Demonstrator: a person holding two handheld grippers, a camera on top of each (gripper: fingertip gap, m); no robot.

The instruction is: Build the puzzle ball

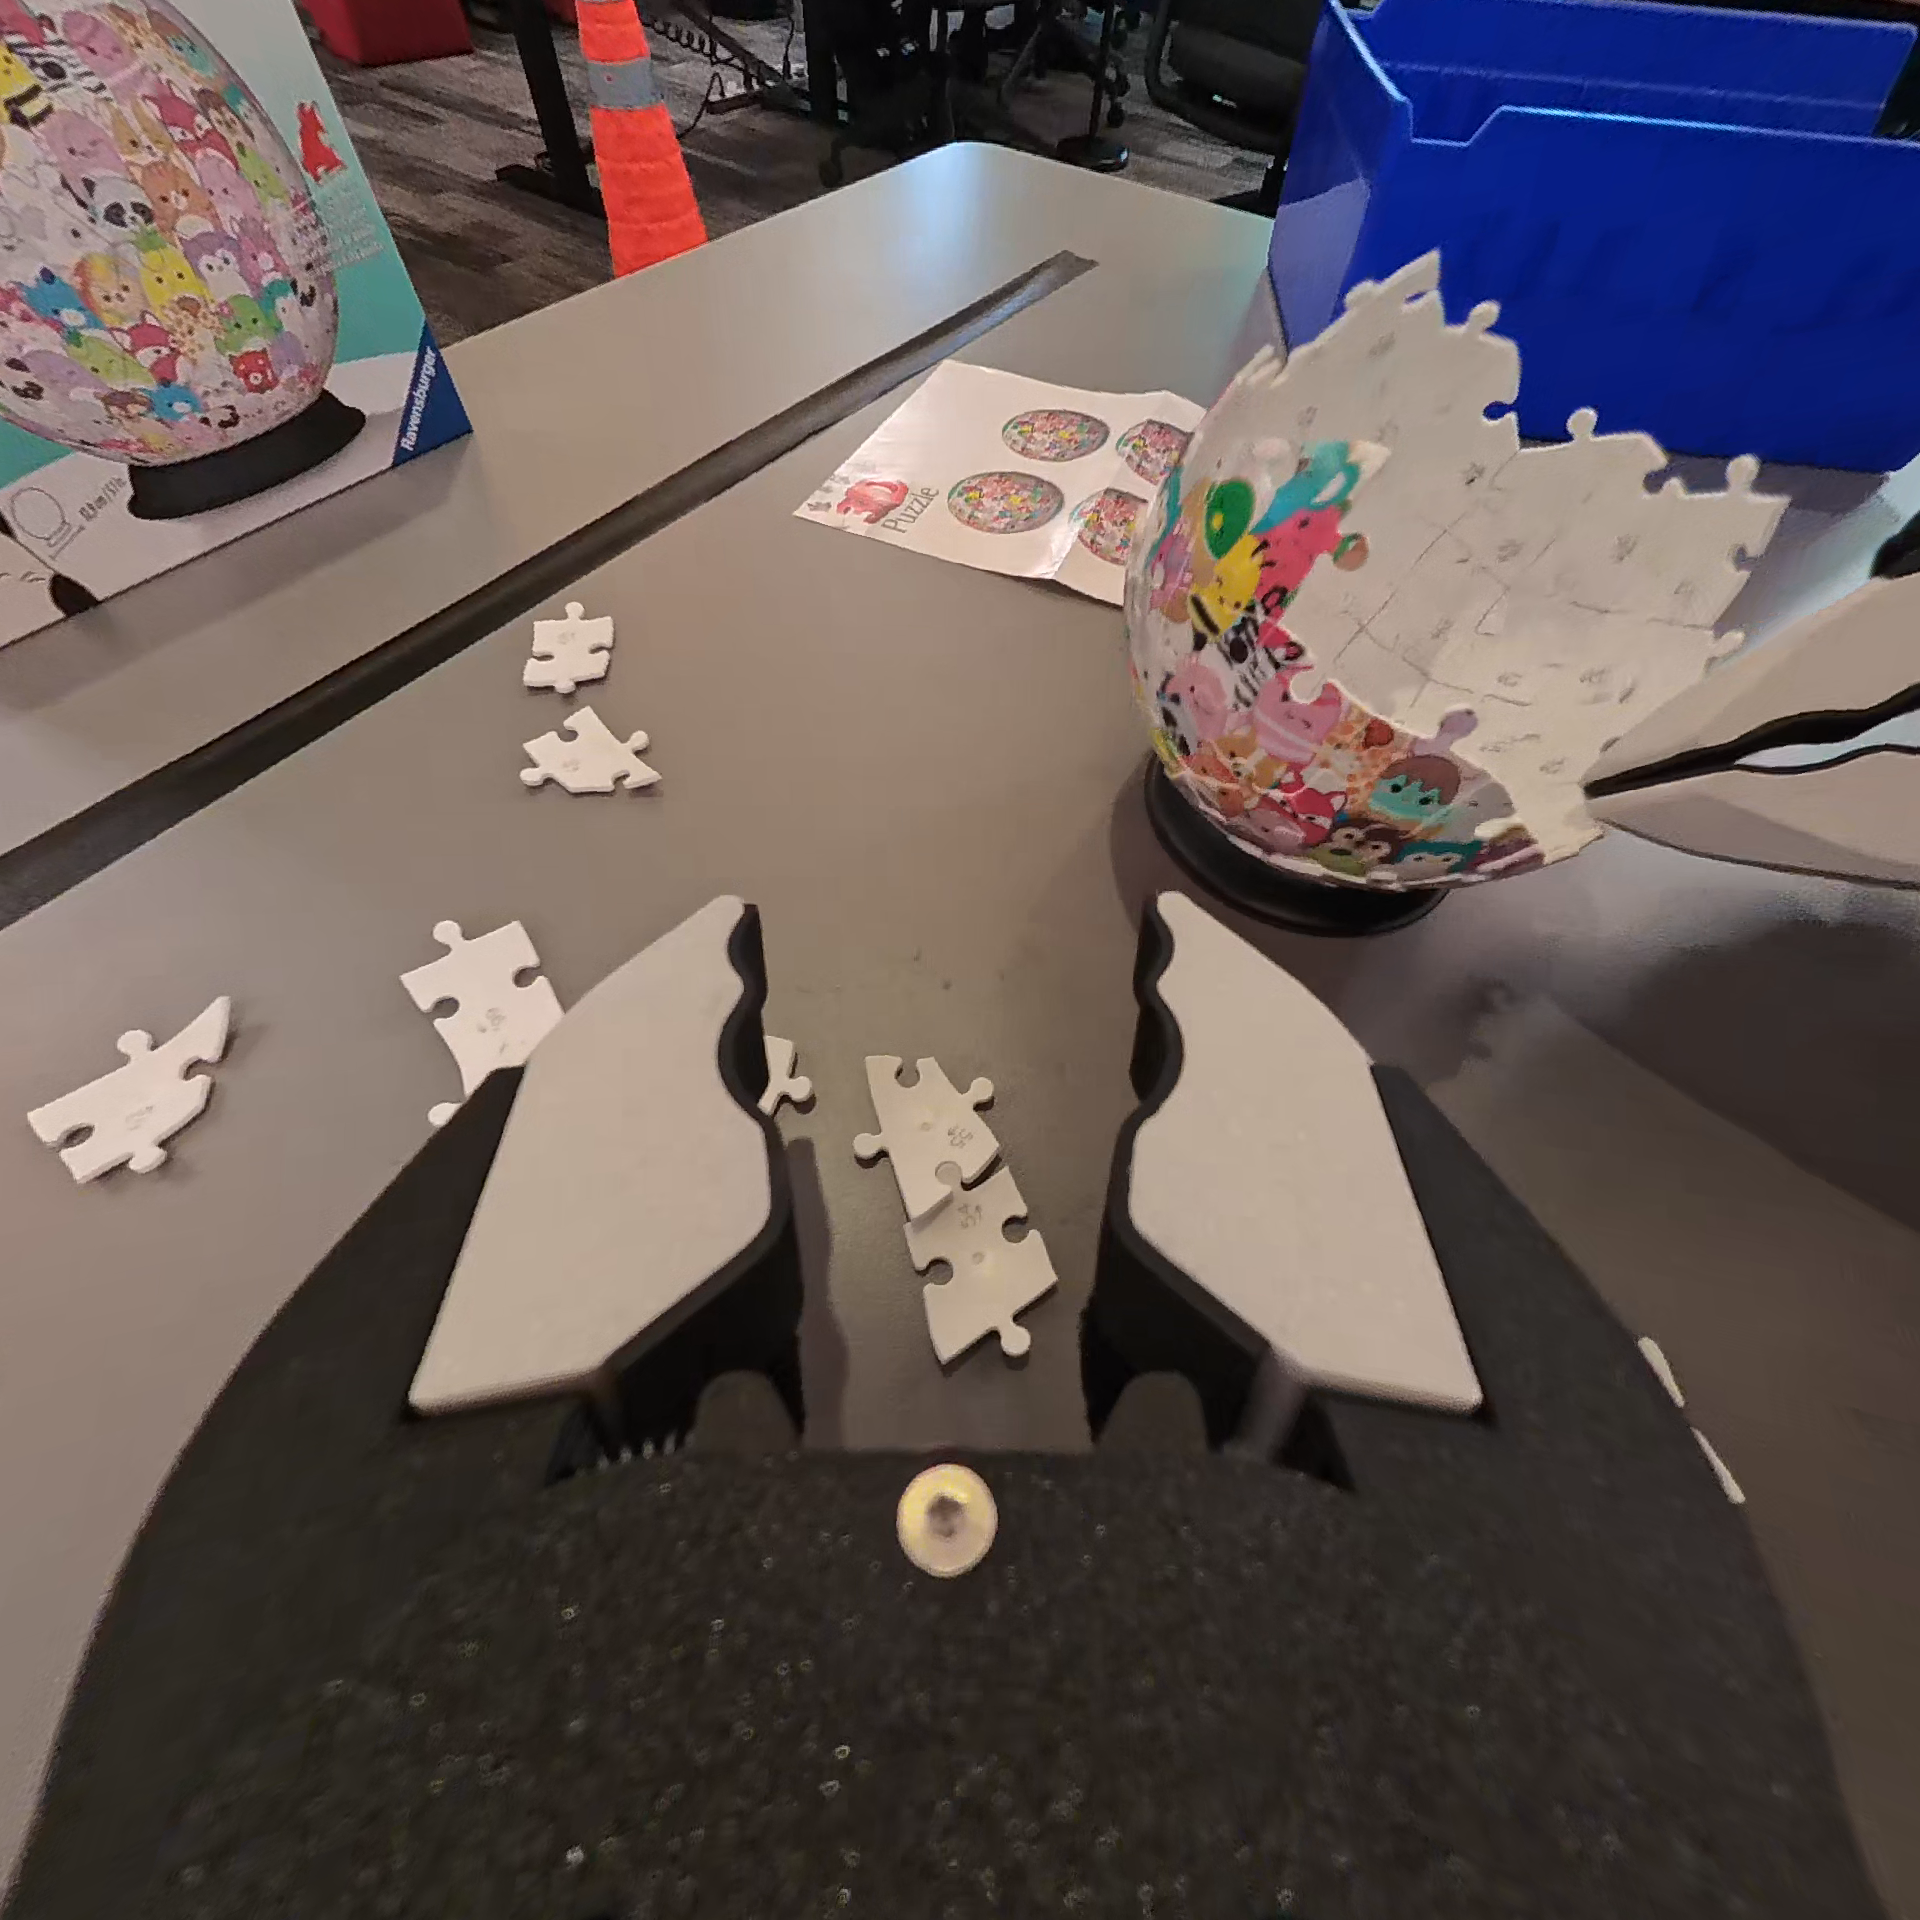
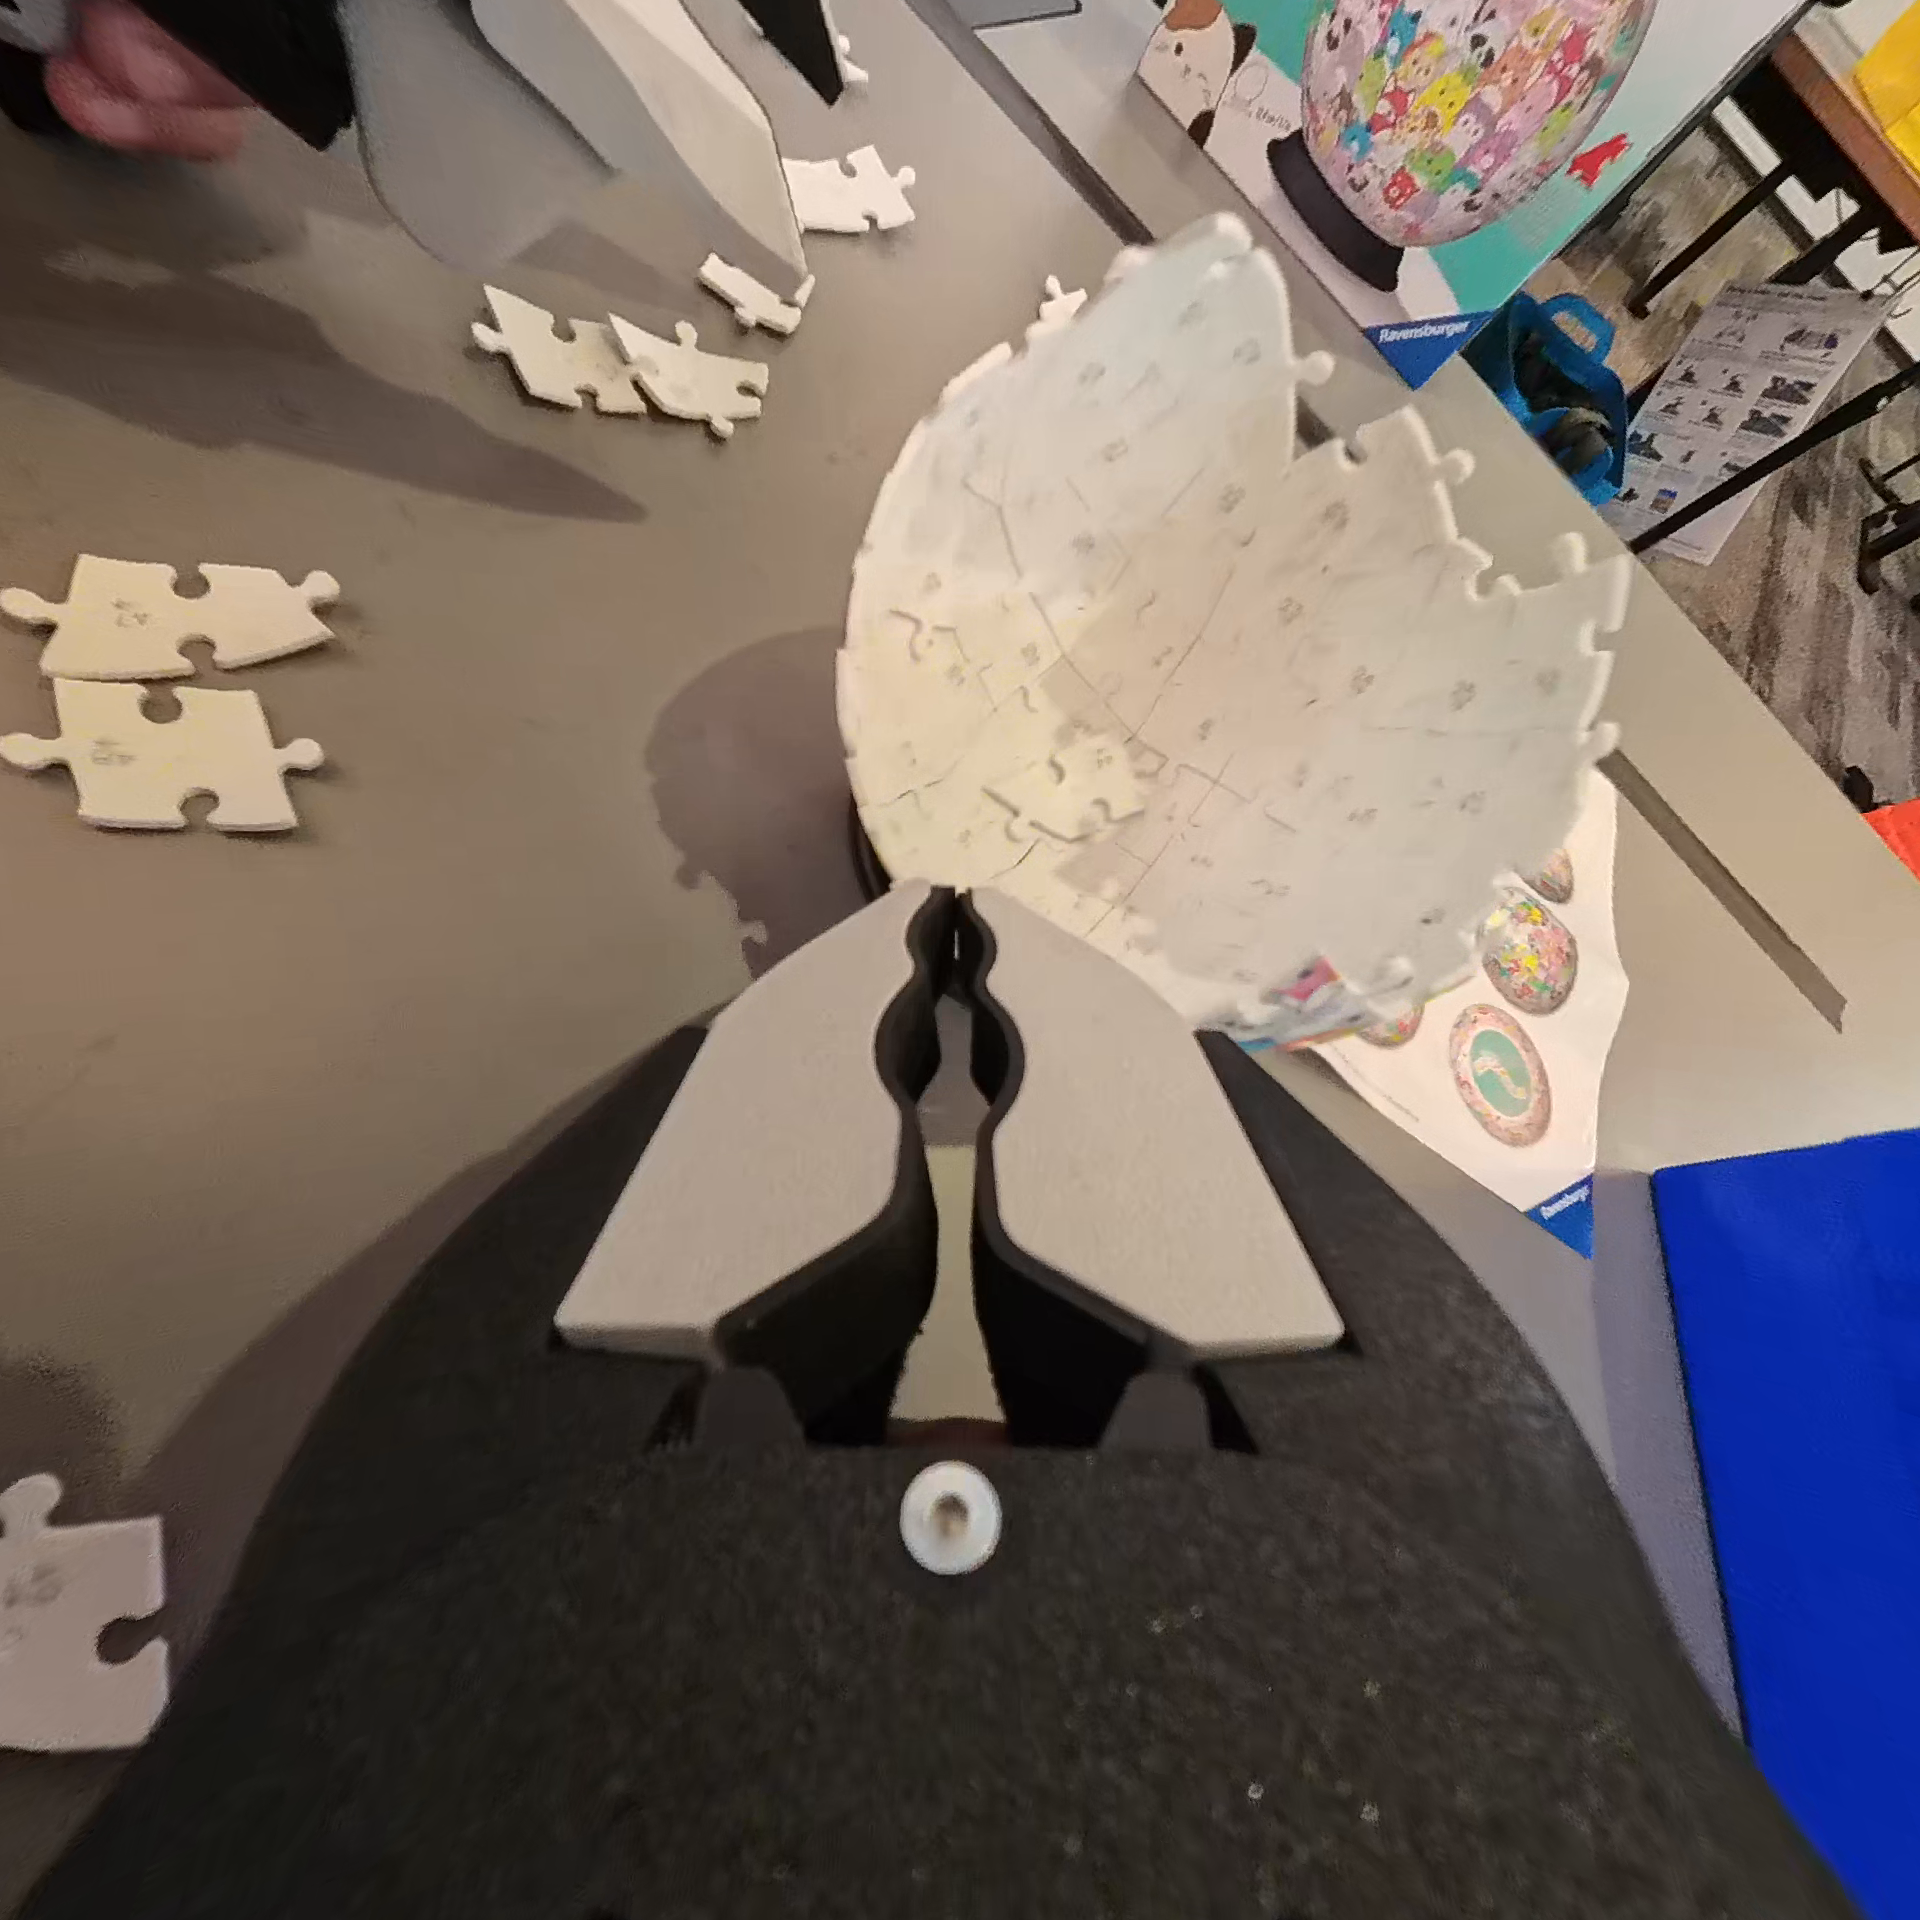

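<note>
While its fingers stand wide apart, the left gripper (image 1: 951, 935) hovers over the grey table (image 1: 883, 644) and holds nothing. At far left stands the puzzle box (image 1: 208, 312). White loose pieces (image 1: 566, 649) lie face down to the left of the gripper and beyond it, and two touching pieces (image 1: 956, 1195) lie between its fingers on the table. An orange cone (image 1: 639, 135) stands on the floor beyond the table. Right of centre lies a leaflet (image 1: 997, 468), partly behind the ball. The half-built ball (image 1: 1351, 644) sits on a black stand (image 1: 1288, 883) at the right, its coloured outside towards the left and its white inside open to the right. A blue bin (image 1: 1621, 208) stands just behind it.

From the right wrist view, the right gripper (image 2: 954, 899) has its fingers nearly together at the ball's near lower edge; whether they pinch the shell (image 2: 1195, 675) I cannot tell, since the tips hide the contact. The left gripper shows at far left there.
</note>
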